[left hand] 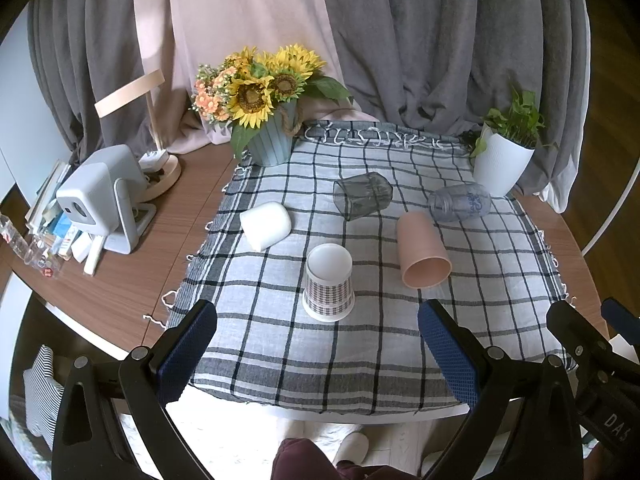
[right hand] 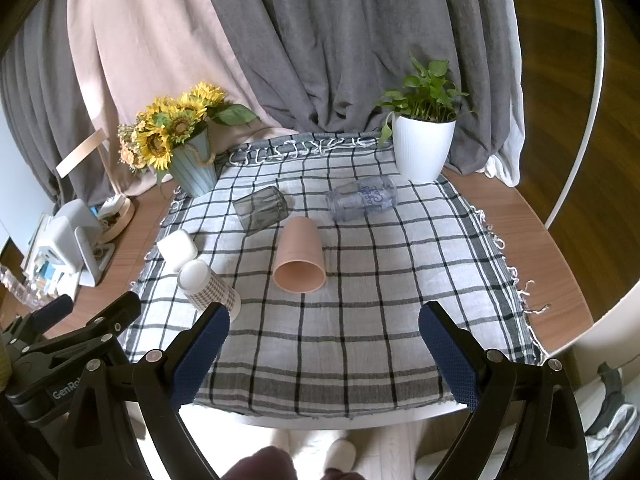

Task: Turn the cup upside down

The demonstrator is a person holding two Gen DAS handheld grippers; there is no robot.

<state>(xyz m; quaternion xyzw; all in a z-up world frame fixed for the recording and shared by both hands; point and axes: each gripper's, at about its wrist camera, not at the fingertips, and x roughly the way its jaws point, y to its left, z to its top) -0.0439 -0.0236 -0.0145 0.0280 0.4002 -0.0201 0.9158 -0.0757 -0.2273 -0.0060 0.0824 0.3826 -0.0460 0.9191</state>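
Several cups sit on a checked cloth. A patterned paper cup stands upside down, base up; it also shows in the right wrist view. A pink cup lies on its side, mouth toward me. A white cup, a grey glass and a clear printed glass also lie on their sides. My left gripper is open and empty, just in front of the paper cup. My right gripper is open and empty, in front of the pink cup.
A sunflower pot stands at the cloth's back left, a white plant pot at the back right. A small projector, a lamp base and clutter sit on the wooden table to the left. Curtains hang behind.
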